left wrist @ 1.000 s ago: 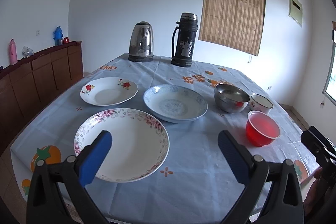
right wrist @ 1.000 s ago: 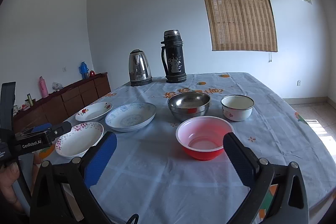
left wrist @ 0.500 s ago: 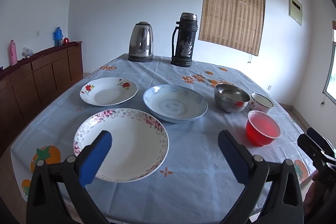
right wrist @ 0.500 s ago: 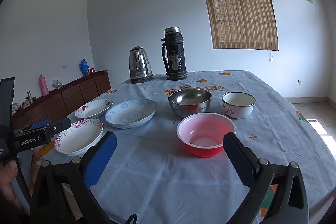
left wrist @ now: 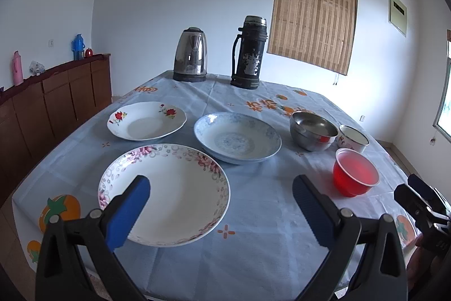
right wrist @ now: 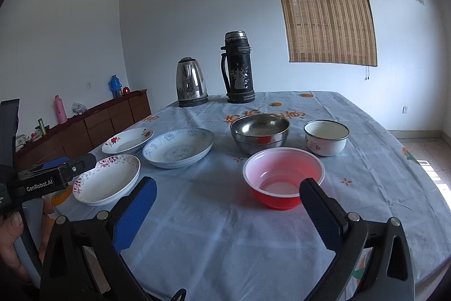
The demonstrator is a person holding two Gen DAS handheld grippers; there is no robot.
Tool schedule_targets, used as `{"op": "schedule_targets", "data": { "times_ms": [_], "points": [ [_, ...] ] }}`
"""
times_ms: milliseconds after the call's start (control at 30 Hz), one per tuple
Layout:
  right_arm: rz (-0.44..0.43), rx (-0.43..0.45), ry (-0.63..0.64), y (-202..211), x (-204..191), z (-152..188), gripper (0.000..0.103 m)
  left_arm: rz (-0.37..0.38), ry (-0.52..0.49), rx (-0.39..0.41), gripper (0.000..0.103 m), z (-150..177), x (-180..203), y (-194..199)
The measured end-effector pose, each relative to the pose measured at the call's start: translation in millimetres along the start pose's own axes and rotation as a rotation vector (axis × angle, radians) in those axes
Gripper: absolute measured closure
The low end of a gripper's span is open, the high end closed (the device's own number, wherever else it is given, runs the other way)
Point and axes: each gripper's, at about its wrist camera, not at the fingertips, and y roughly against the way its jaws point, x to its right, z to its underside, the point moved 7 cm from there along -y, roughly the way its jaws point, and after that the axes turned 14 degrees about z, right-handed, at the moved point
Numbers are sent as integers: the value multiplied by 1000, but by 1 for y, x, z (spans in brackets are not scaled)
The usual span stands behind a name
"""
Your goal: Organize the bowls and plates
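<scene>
Three plates lie on the left half of the table: a pink-flowered plate (left wrist: 166, 191) nearest, a red-rose plate (left wrist: 146, 120) behind it, and a blue-patterned plate (left wrist: 238, 137) in the middle. To the right stand a steel bowl (left wrist: 313, 130), a small white enamel bowl (left wrist: 352, 138) and a red plastic bowl (left wrist: 355, 178). My left gripper (left wrist: 221, 210) is open, hovering over the near edge of the pink-flowered plate. My right gripper (right wrist: 228, 212) is open, just short of the red plastic bowl (right wrist: 283, 178), with nothing between its fingers.
A steel kettle (left wrist: 191, 54) and a black thermos (left wrist: 249, 52) stand at the table's far end. A brown sideboard (left wrist: 50, 98) with bottles runs along the left wall. A hand (right wrist: 17, 239) holds the left gripper at the table's near left corner.
The right gripper has drifted forward and slightly lower toward the red plastic bowl. The left gripper has barely moved. Nothing was picked up.
</scene>
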Motion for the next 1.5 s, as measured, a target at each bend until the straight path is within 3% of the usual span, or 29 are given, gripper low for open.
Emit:
{"op": "schedule_targets", "data": {
  "times_ms": [367,533,933,1000,1267,1500],
  "points": [
    [-40,-48,43,-21,-31,6,1,-6,36,-10,1,5,-24,-11],
    [-86,-77,73,-36,-57,7,4,-47,63,-10,5,5,-49,-13],
    [-216,-182,194,-79,-134,14,38,-163,165,-22,25,10,-127,-11],
    [-227,-216,244,-87,-147,17,55,-177,180,-28,33,12,-137,-12],
    [-280,-300,373,-114,-181,19,56,-181,222,-67,48,21,-157,-21],
    [-329,-379,386,-144,-194,19,68,-167,244,-81,61,26,-164,-27]
  ]
}}
